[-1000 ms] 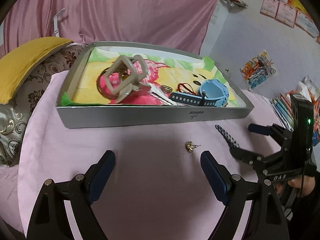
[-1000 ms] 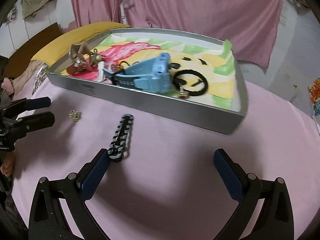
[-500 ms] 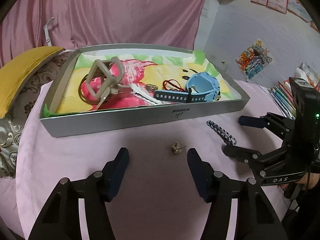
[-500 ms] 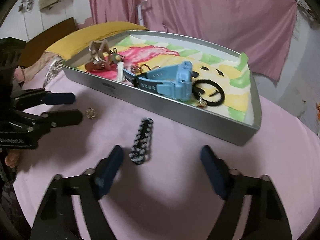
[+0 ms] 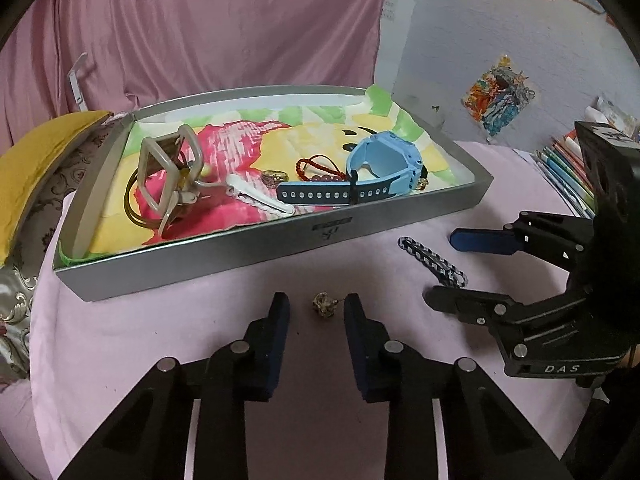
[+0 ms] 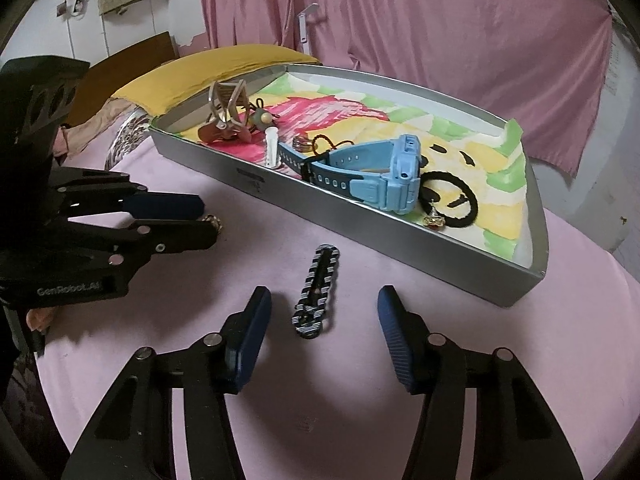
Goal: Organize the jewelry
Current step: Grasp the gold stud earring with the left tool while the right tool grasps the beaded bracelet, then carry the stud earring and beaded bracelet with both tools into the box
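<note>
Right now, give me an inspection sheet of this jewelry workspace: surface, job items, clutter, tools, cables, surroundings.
Surface: pink cloth covers the table.
Job's things: small gold earring and striped braided bracelet lie on the cloth; grey tray holds a blue watch, beige claw clip, white hair clip, ring, red bead string, black hair tie.
Clutter: nothing seen.
Tools: left tool closing, earring between its pads, not yet pressed; right tool closing around the bracelet, pads apart from it.
Cables: nothing seen.
Surroundings: pink curtain, yellow cushion, books.
</note>
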